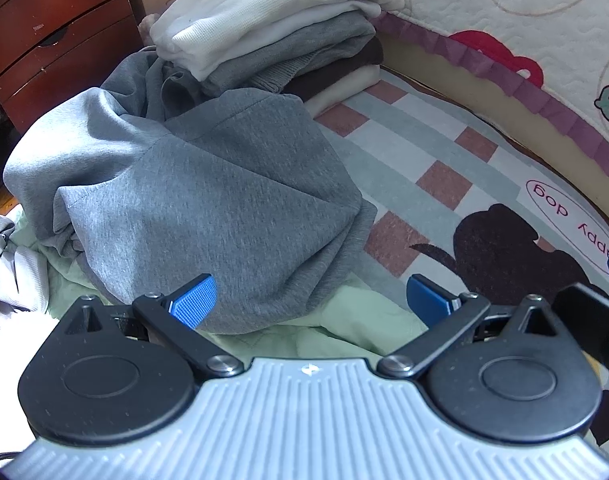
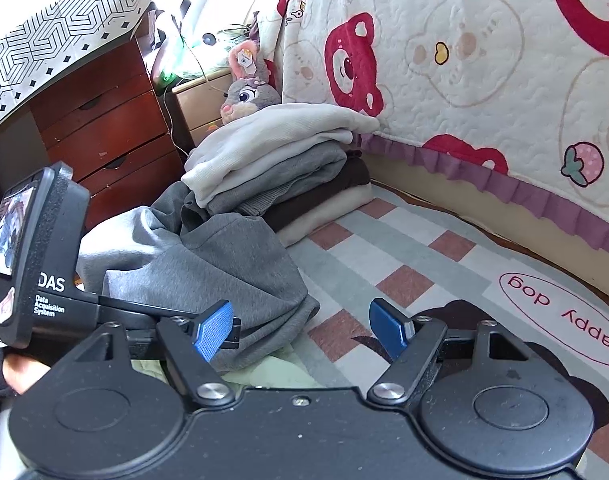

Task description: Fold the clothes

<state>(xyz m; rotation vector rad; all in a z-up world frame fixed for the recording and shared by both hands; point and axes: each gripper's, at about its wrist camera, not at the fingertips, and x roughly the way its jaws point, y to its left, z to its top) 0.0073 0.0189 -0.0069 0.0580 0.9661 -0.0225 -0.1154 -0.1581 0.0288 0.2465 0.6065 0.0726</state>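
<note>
The left claw (image 1: 310, 300) hovers with its blue fingers spread wide apart and nothing between them. Just ahead of it, touching or nearly touching its left finger, lies a crumpled grey sweatshirt (image 1: 208, 200), heaped on a pale green cloth (image 1: 344, 328) that spreads under the claw. Further ahead, past the sweatshirt, stands a pile of folded clothes (image 1: 272, 36): white on top, then grey, dark brown and cream at the bottom. Off to the claw's left lies some rumpled white fabric (image 1: 12, 268).

The right claw (image 2: 300, 330) is also wide apart and empty. It sits just to the right of the left one, whose black body shows at the left edge of the right wrist view. The sweatshirt (image 2: 224, 264) lies ahead and left of it, and the pile (image 2: 276, 156) further ahead. All this rests on a checked rug (image 2: 404, 248) with a dog picture, beside a bed with a bear-print quilt (image 2: 484, 60). A red-brown drawer chest (image 2: 104, 128) and a grey plush rabbit (image 2: 246, 96) stand beyond the pile.
</note>
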